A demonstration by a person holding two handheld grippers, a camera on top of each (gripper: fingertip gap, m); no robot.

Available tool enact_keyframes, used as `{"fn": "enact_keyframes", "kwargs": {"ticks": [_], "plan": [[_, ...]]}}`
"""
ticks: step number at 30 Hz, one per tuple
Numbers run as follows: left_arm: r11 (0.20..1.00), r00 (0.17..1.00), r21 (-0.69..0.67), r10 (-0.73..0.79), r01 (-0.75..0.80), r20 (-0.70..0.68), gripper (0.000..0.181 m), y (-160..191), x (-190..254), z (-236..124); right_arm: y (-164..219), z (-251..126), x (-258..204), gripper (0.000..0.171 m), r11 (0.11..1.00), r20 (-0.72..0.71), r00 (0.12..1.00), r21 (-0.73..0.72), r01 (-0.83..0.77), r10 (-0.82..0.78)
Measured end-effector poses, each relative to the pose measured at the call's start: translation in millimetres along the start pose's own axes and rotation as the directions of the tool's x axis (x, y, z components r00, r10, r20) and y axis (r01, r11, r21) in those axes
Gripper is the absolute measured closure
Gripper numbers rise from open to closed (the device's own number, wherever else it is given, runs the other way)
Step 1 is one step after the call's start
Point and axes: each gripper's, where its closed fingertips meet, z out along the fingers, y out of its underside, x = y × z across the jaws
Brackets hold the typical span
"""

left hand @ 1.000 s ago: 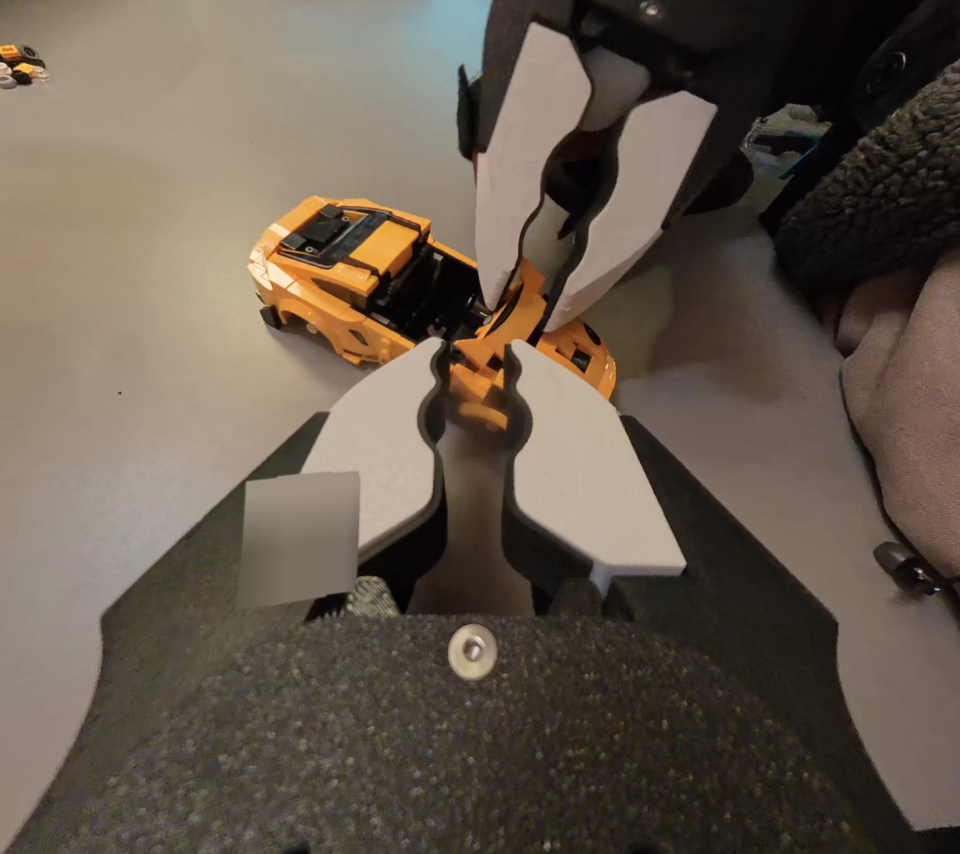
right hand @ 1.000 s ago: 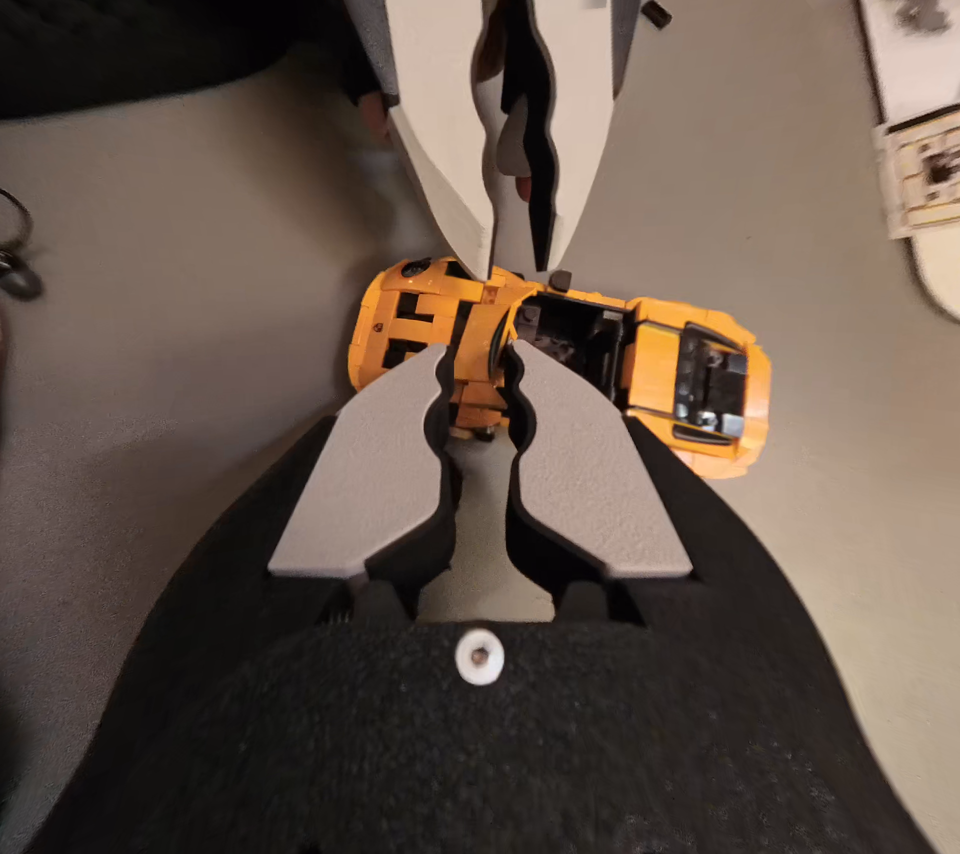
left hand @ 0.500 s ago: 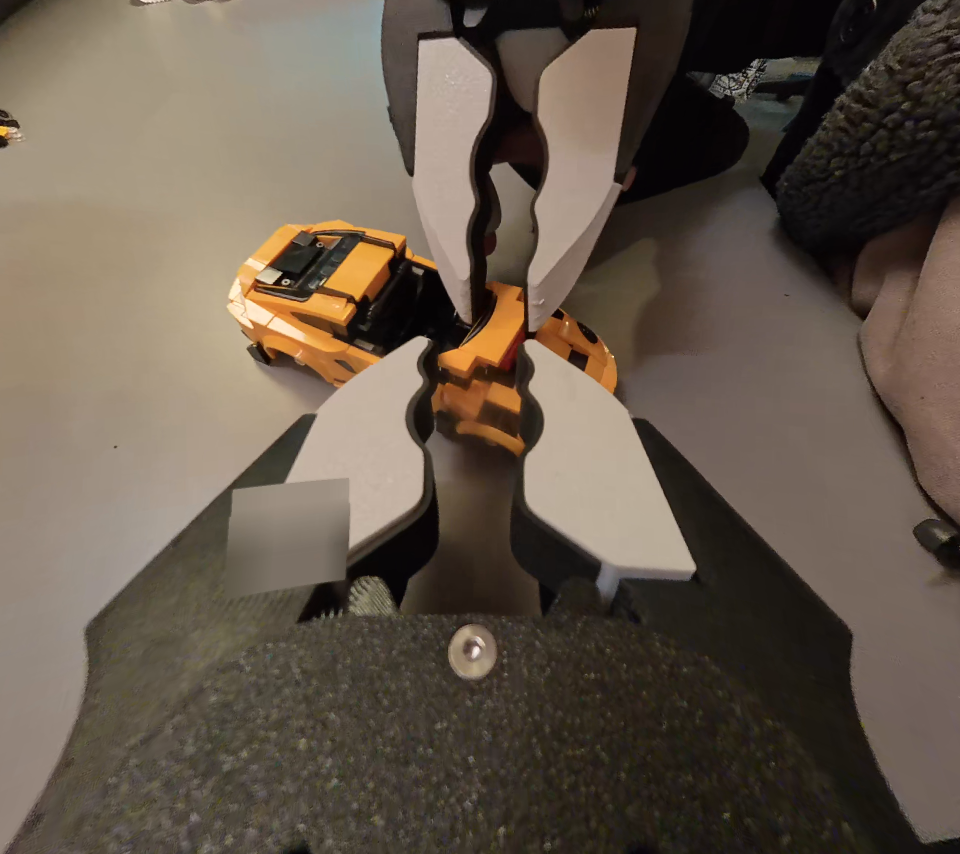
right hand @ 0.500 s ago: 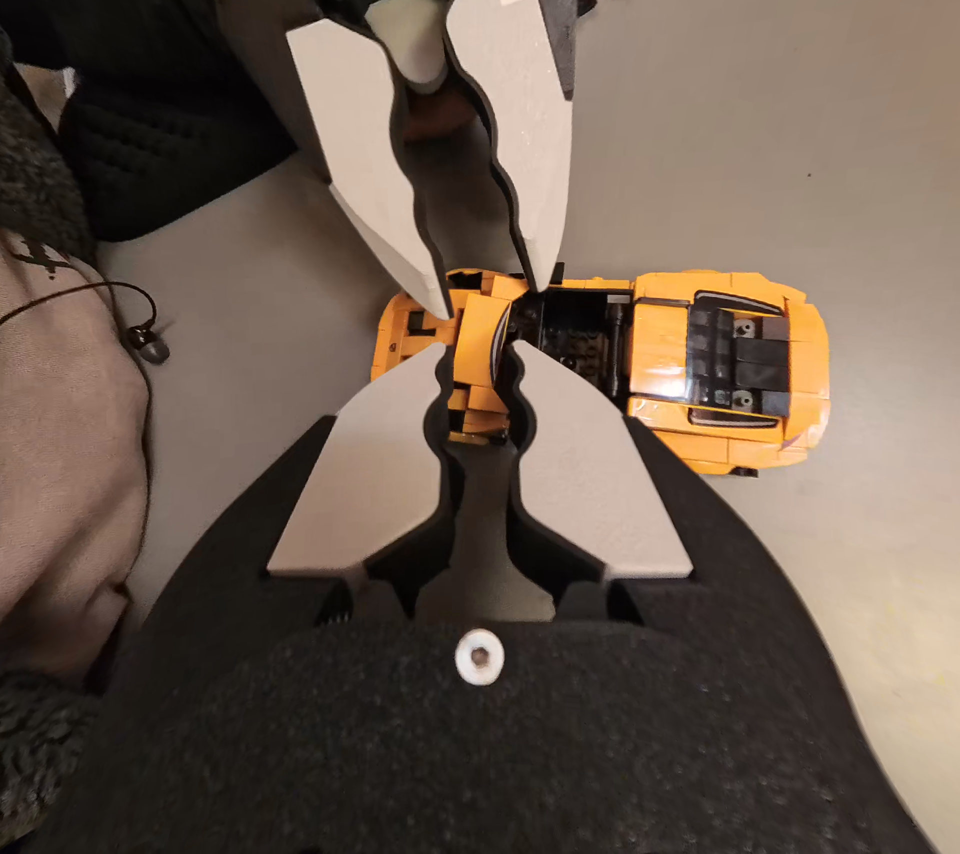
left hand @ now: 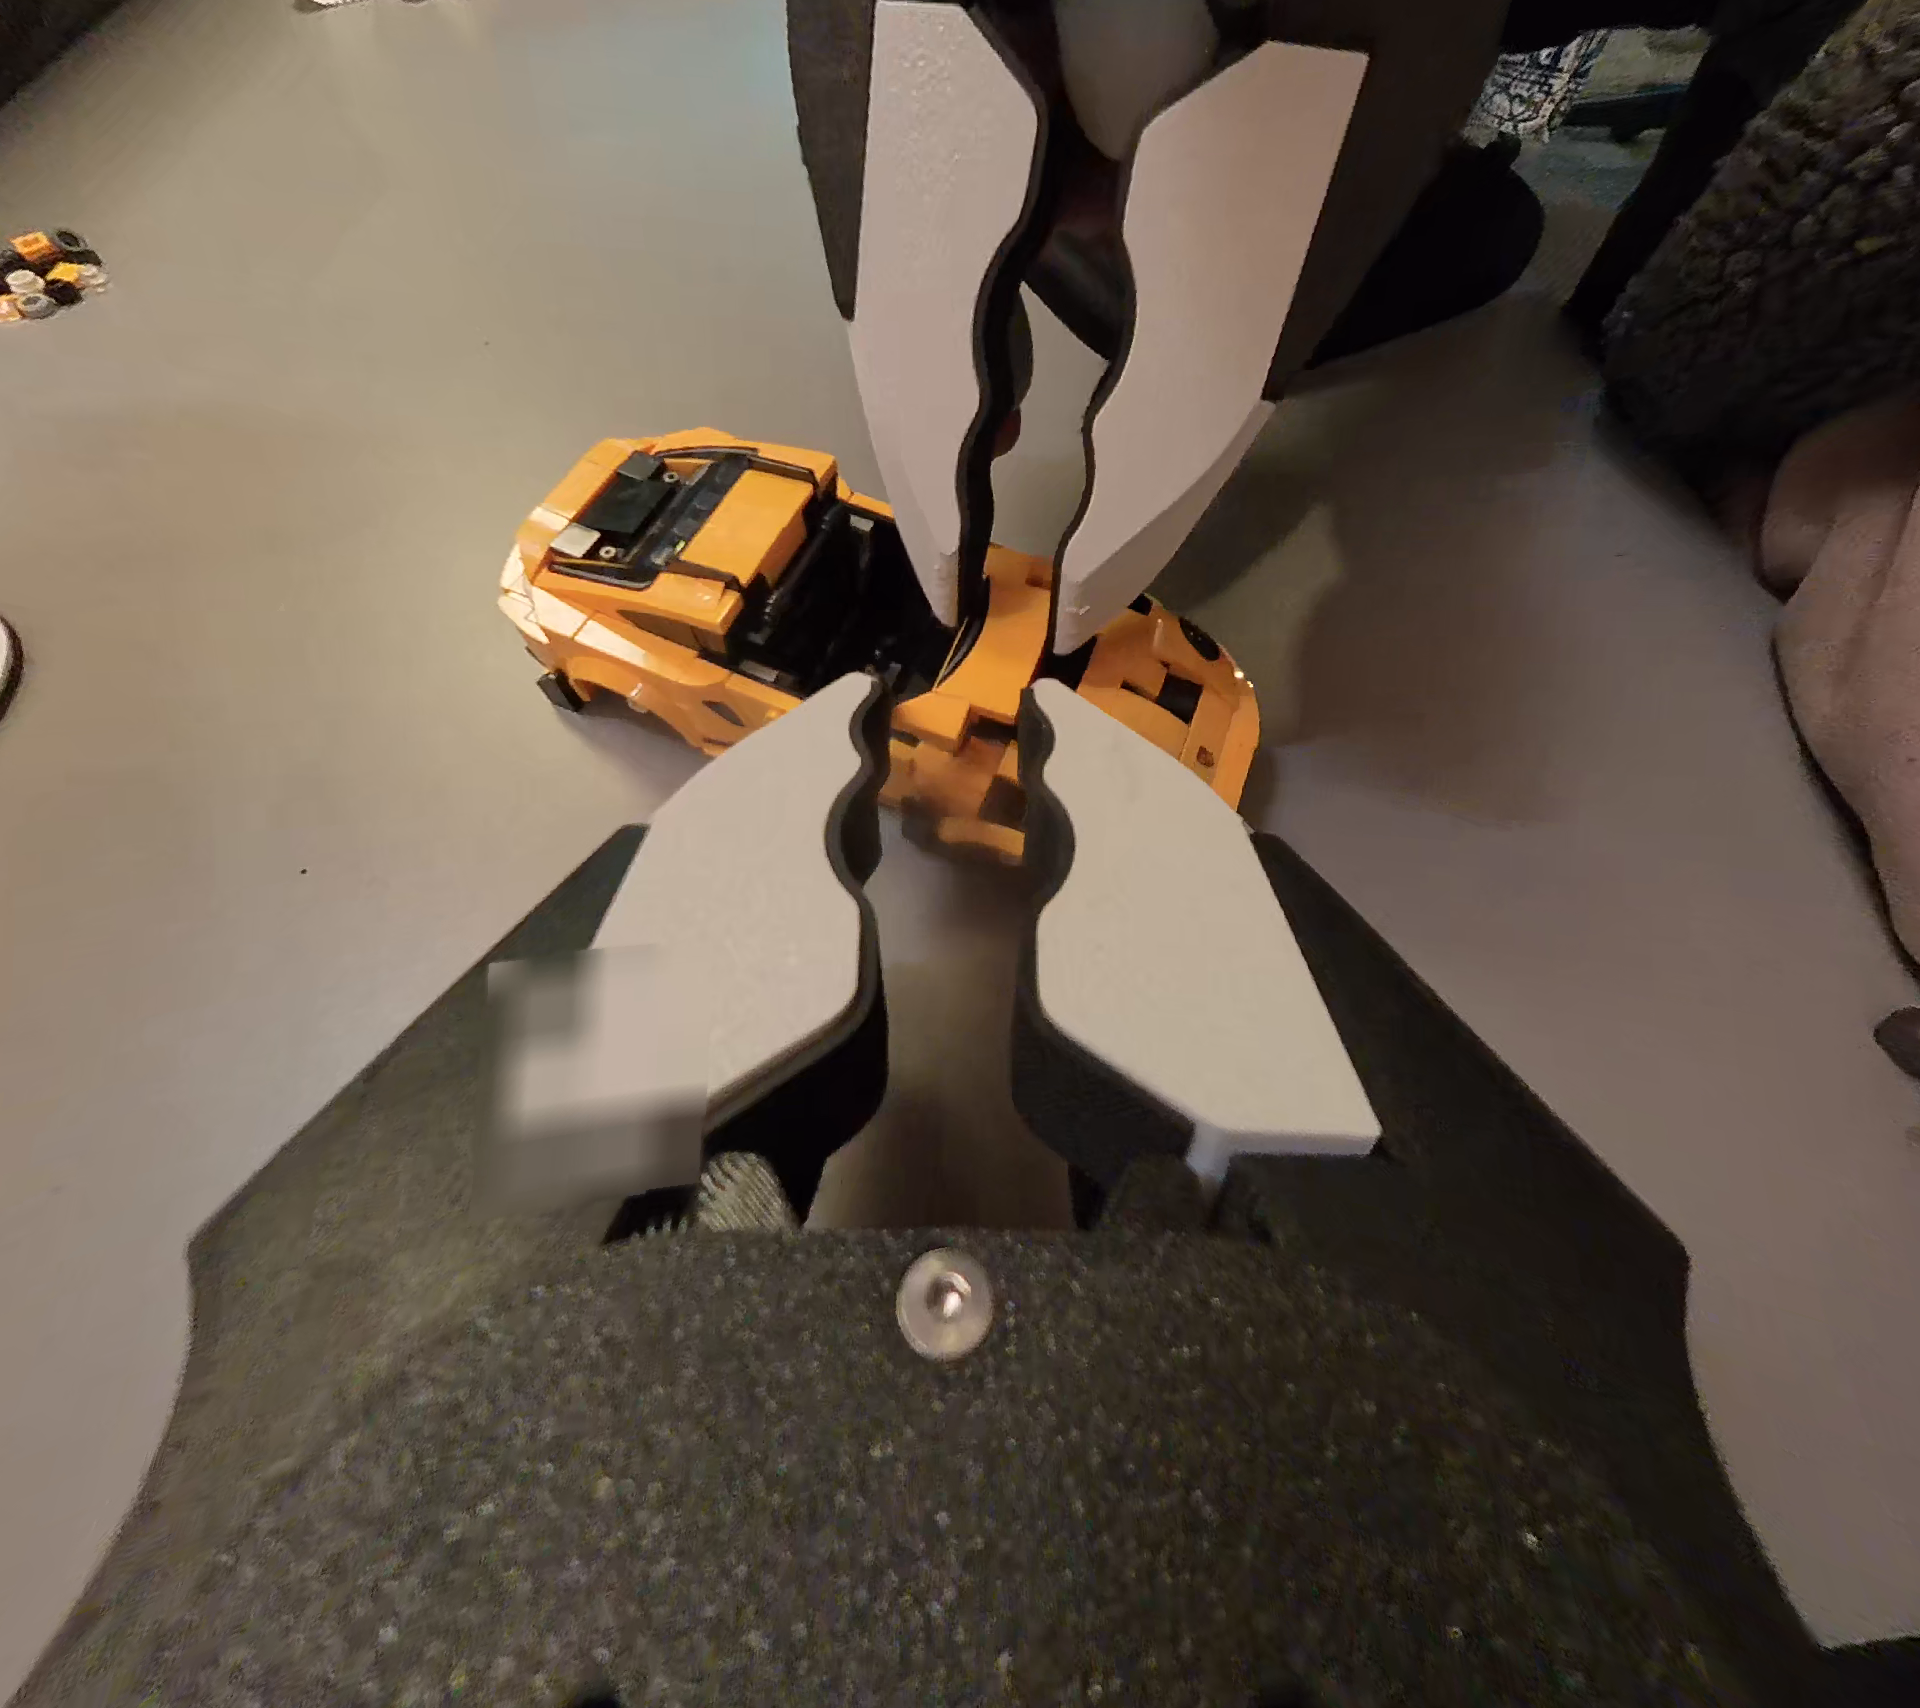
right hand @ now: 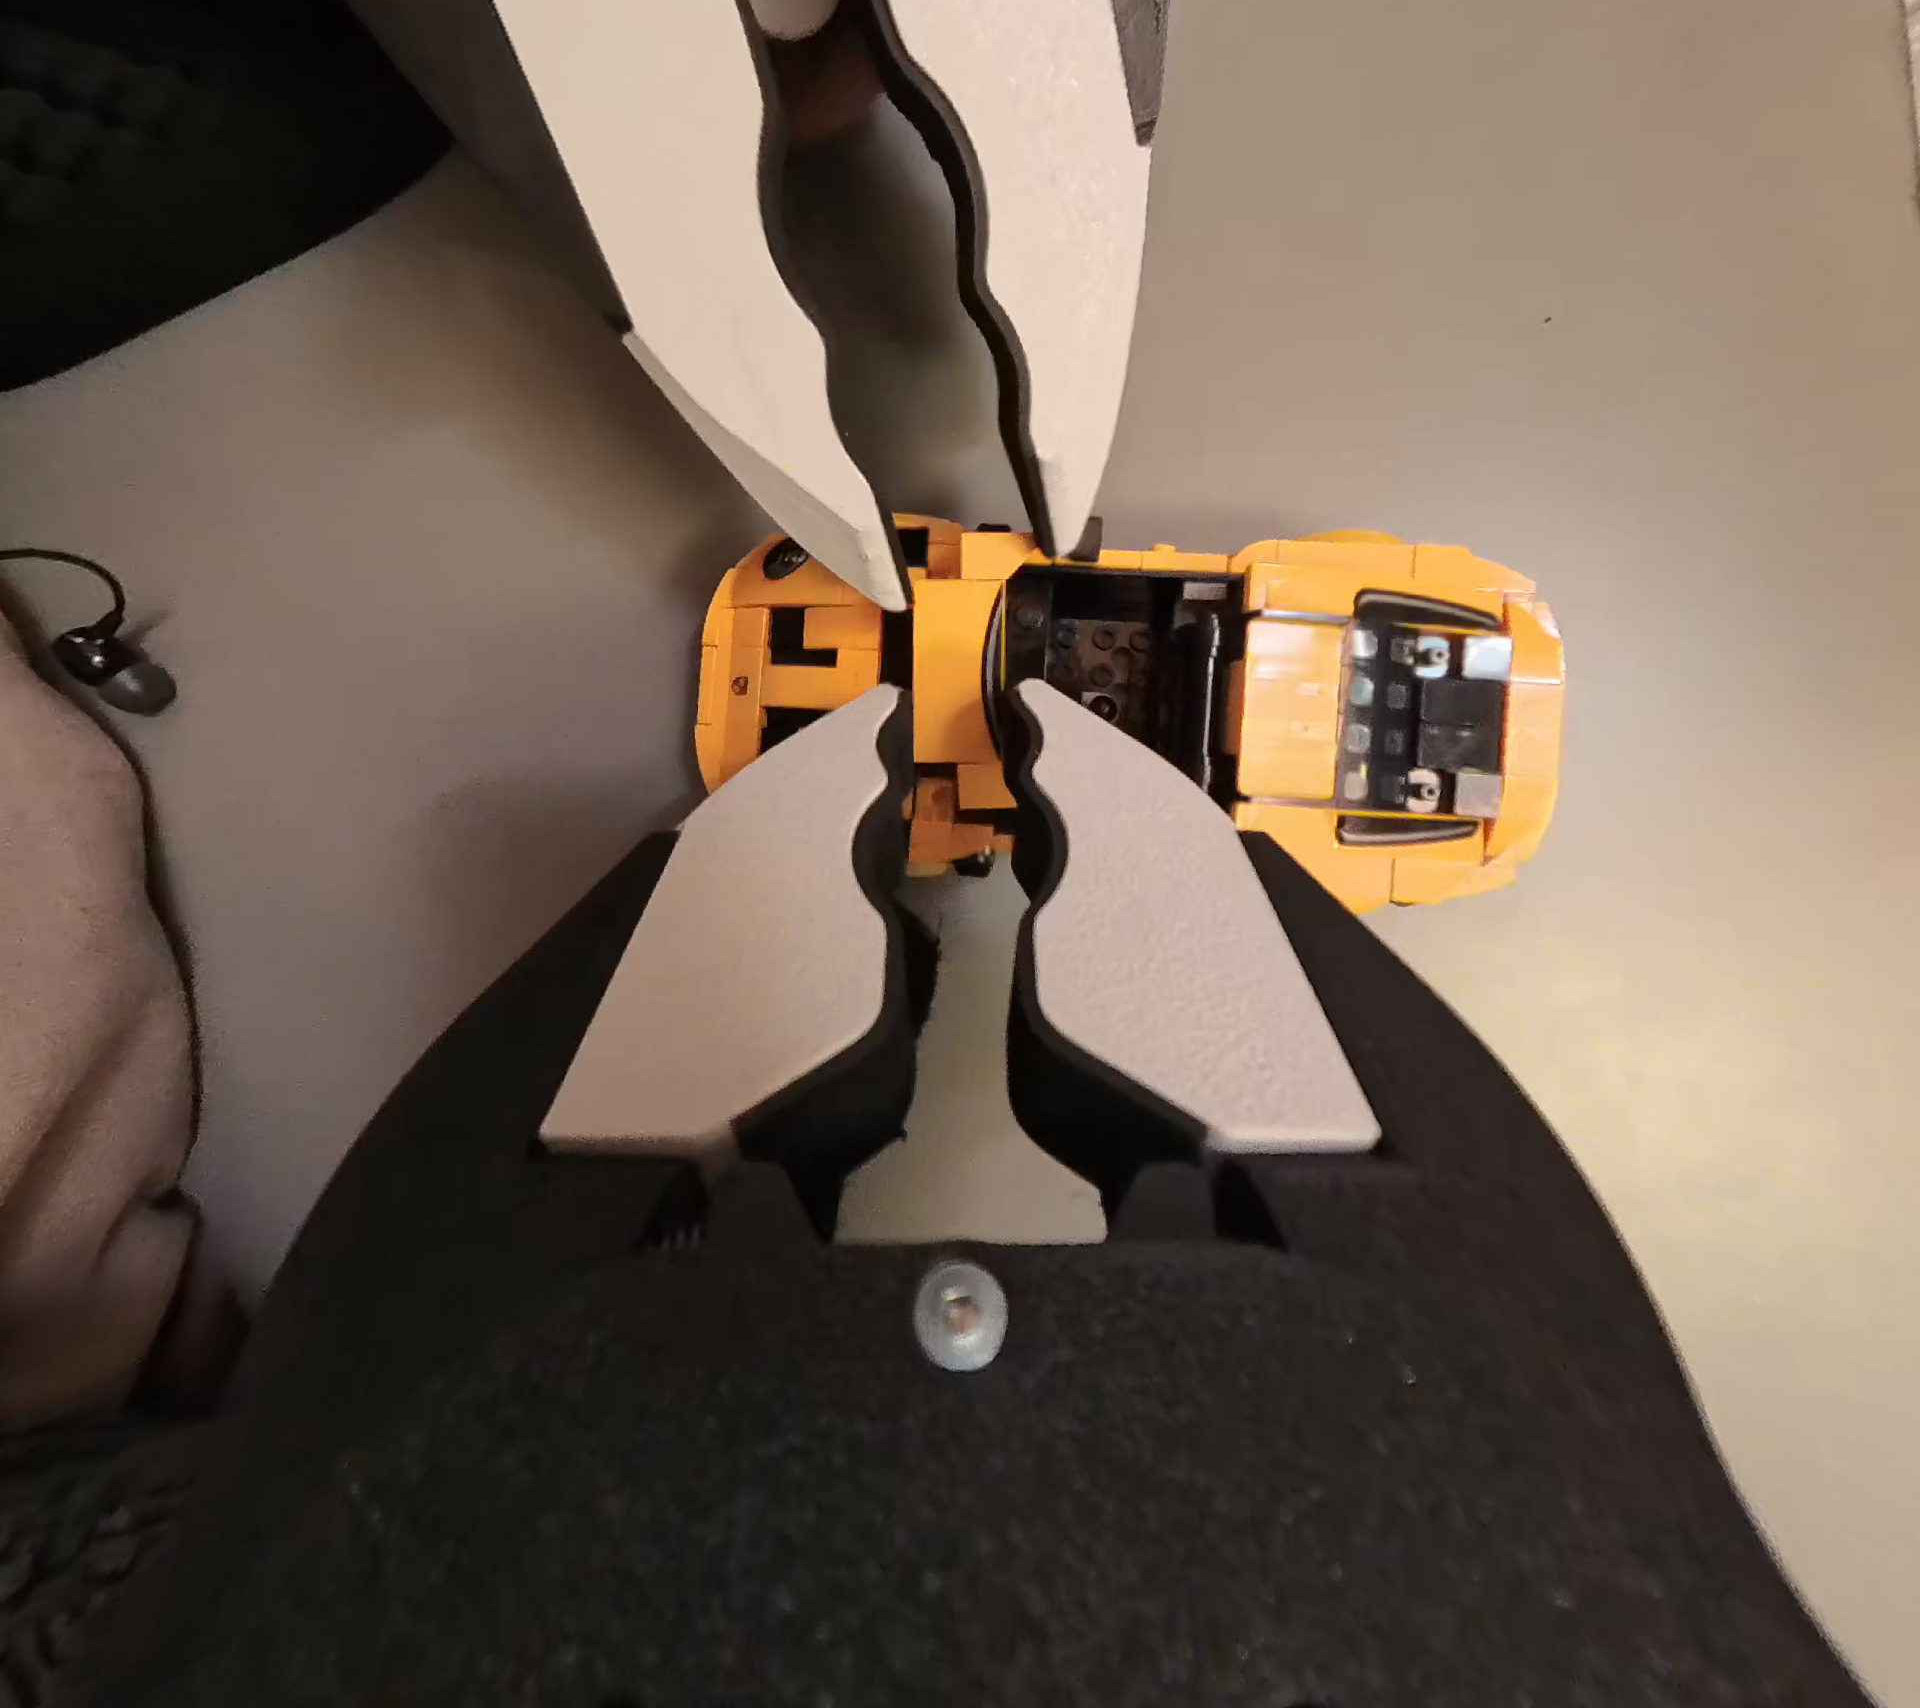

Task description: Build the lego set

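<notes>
Both the left gripper [left hand: 951, 697] and right gripper [right hand: 956, 692] are narrowly pinching the orange plastic brick-built car [right hand: 1351, 702] mid-body on the grey bench [left hand: 312, 515]; it is looking light, rigid, snap-apart fragile, best gripped across solid bodywork.

Left gripper [left hand: 951, 702] and right gripper [left hand: 1003, 619] crowding the orange car's [left hand: 665, 557] midsection from opposite sides, grey table [left hand: 312, 515] lying open leftward, fleece sleeve [left hand: 1766, 224] blocking the right, loose pieces [left hand: 47, 274] sitting well apart.

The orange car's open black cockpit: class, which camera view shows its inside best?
The right wrist view: it looks straight down into the orange car's cockpit, studs visible. The left wrist view sees it obliquely, partly hidden by the right gripper.
</notes>
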Motion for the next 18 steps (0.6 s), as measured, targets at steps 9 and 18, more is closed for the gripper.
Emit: {"fn": "enact_keyframes", "kwargs": {"ticks": [9,18], "plan": [[1.000,0.998,-0.009,0.001,-0.001,0.058,0.159,-1,-12,-13,2,1,2,0.156,0.998,-0.080,0.996,-0.039,-0.044,0.040],[0.999,0.999,0.036,-0.018,0.016,0.049,0.160,-9,-7,-7,3,0,1,0.156,0.988,-0.067,0.998,-0.152,-0.001,-0.009]]}}
